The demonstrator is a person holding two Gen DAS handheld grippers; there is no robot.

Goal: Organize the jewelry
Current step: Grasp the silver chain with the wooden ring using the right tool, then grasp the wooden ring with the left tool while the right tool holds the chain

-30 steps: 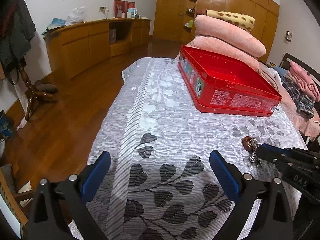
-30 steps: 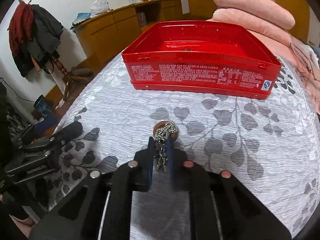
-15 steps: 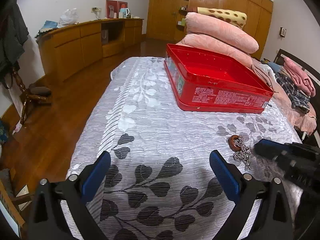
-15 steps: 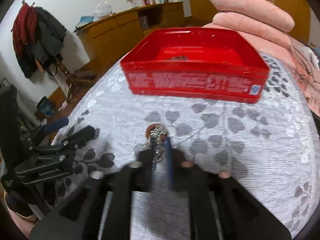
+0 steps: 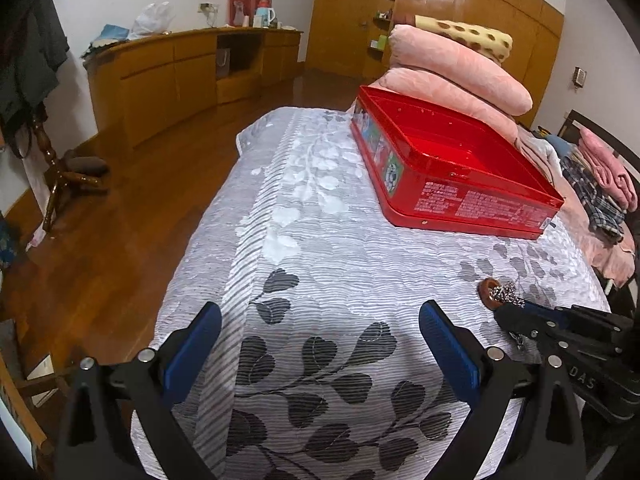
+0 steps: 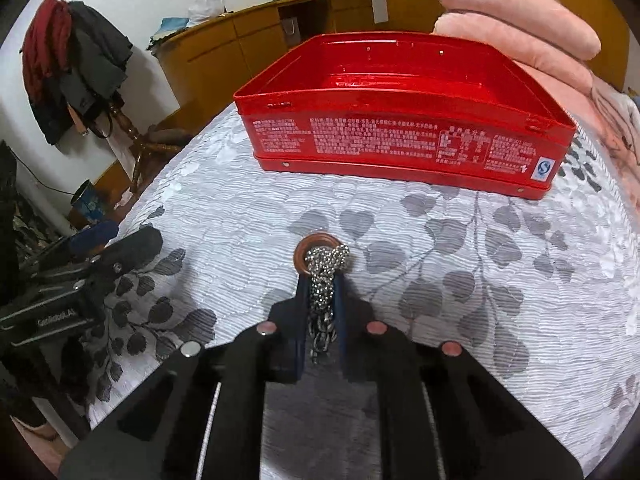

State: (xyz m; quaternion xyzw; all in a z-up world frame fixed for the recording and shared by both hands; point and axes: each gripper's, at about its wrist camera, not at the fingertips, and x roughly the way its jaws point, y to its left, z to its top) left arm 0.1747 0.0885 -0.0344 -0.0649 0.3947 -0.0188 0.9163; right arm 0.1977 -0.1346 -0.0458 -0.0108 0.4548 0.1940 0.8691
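Observation:
My right gripper [image 6: 320,280] is shut on a silver bead chain [image 6: 325,276] that carries a brown ring [image 6: 310,246]. It holds them low over the grey leaf-patterned bedspread [image 6: 460,248]. An open red tin box [image 6: 400,136] stands farther back on the bed. In the left wrist view the chain [image 5: 505,294] and the right gripper [image 5: 516,314] show at the right, and the red box [image 5: 460,184] at the upper right. My left gripper [image 5: 320,344] is open and empty over the bed's near end.
Pink folded blankets [image 5: 452,68] are stacked behind the box. The bed's left edge drops to a wooden floor [image 5: 120,200]. A wooden cabinet [image 5: 180,68] runs along the far wall. A coat stand [image 6: 80,60] stands at the left.
The right gripper has stayed shut on the chain and shifted a little, with motion blur half a second ago. The left wrist view has swung, so the red box sits more to the right.

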